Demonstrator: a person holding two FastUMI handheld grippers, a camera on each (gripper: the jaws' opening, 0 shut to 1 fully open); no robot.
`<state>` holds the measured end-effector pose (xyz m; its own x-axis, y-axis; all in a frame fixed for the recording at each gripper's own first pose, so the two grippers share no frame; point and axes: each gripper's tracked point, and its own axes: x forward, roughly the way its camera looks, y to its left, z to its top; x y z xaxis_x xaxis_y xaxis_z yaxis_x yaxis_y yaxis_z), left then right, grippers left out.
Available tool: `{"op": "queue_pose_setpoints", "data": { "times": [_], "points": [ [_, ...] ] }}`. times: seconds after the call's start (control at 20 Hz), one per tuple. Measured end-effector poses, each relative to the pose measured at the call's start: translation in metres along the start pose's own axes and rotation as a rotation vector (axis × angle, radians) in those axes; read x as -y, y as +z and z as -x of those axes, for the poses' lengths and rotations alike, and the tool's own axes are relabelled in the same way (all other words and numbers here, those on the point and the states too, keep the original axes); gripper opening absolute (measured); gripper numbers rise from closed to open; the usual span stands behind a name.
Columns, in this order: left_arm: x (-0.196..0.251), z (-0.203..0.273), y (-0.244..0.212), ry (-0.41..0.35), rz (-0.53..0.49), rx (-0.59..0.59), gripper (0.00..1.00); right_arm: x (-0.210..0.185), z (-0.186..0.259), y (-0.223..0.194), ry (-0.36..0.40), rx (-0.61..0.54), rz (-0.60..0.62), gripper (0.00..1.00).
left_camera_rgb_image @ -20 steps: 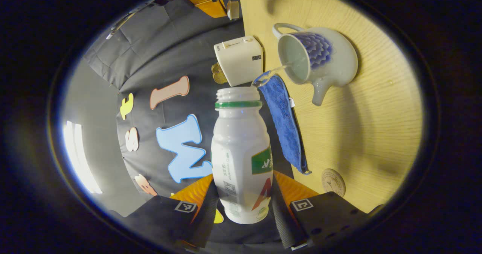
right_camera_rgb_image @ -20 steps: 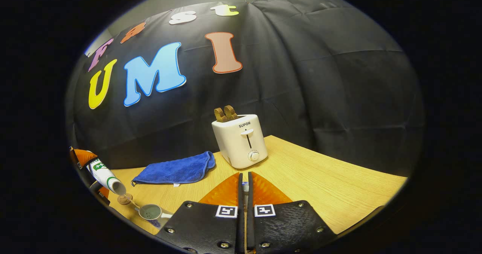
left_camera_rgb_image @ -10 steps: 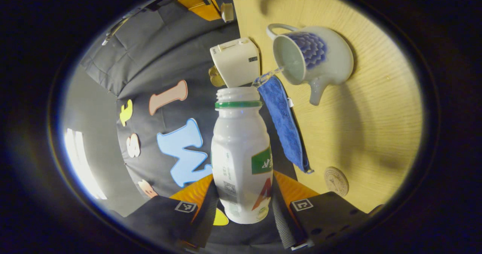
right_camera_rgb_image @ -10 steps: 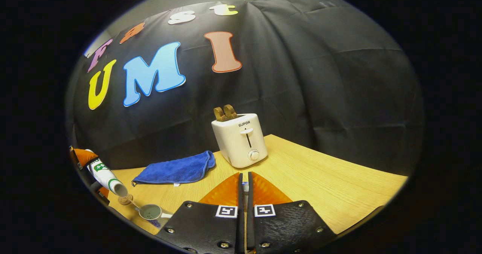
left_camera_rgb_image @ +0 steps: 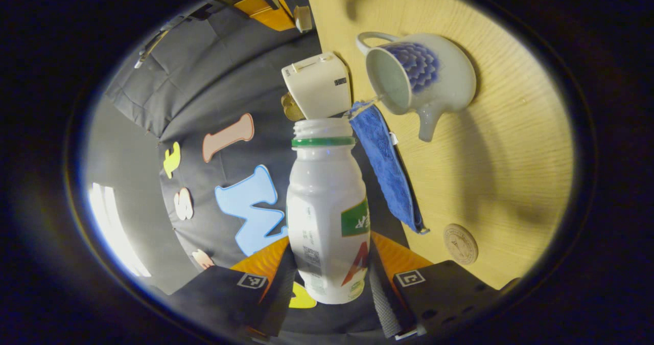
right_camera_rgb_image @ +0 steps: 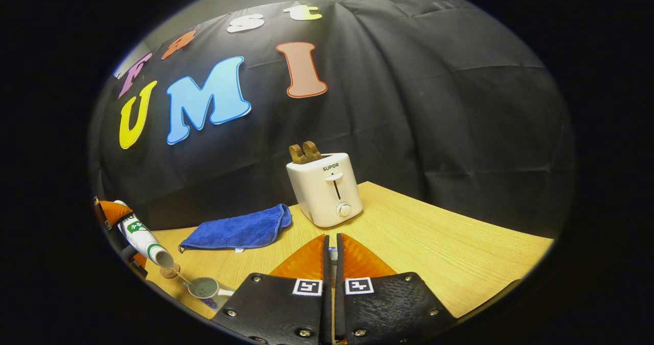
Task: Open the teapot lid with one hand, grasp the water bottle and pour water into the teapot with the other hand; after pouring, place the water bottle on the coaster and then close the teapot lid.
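While my left gripper clamps the white plastic water bottle with the green neck ring between both fingers, tilted, a thin stream of water runs into the open white-and-blue ceramic teapot on the wooden table. The round coaster lies near. My right gripper is nearly closed on something small; I cannot identify it.

White bottle with green band; pale teapot with blue petal pattern
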<state>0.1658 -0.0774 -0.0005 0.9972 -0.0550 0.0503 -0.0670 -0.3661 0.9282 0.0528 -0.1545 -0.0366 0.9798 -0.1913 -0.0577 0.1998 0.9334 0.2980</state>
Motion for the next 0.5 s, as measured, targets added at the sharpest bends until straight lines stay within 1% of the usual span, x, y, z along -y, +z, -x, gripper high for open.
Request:
{"op": "queue_pose_setpoints", "data": {
  "times": [0.5],
  "points": [
    [-0.0061, 0.0016, 0.0056, 0.017, -0.048, 0.019, 0.76, -0.0004, 0.0000, -0.0003, 0.004, -0.002, -0.003, 0.02]
  ]
}}
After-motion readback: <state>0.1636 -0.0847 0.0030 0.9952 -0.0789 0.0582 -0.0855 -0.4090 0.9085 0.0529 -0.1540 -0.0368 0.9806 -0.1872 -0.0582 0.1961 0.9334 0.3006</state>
